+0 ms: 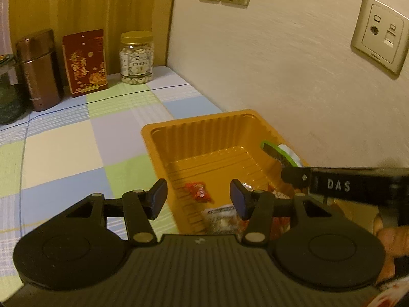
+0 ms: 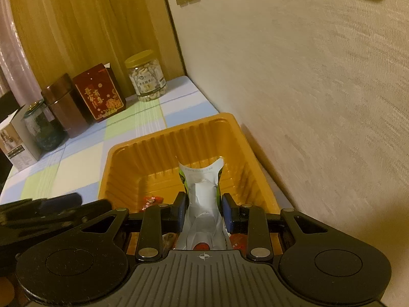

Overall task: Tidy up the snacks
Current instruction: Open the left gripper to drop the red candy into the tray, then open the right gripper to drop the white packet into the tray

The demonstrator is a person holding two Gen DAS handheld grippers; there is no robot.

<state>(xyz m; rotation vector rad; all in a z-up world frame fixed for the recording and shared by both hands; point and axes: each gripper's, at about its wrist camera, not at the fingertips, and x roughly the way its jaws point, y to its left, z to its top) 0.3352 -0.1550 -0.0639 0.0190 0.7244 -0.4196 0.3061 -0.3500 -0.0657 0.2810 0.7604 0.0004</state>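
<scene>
Checkered cloth in pale blue, green and cream covers the surface (image 1: 76, 138), which is pushed into a corner between a cream wall and a wood-grain panel. Orange plastic tray (image 1: 204, 138) sits along the wall-side edge, pretty much touching the wall.

Left gripper (image 1: 199, 196) hangs over the near end of the tray with its blue pads apart and nothing between them. Right below that gap there's a small red candy wrapper (image 1: 199, 191) lying on the tray floor, and a pale snack packet (image 1: 221, 217) a bit closer to the camera.

Right gripper (image 2: 204, 211) is clamped on a white and green snack bag (image 2: 203, 186), both pads pressing its sides, bag standing upright inside the tray. From the left wrist view you can see the bag's green end sticking up by the tray's wall-side rim.

Along the far edge, against the wood panel: a jar of nuts (image 1: 136, 57) with a gold lid nearest the corner, then a red box (image 1: 85, 62) with gold print, then a brown metal tin (image 1: 38, 70), all standing upright and well apart from the tray.
</scene>
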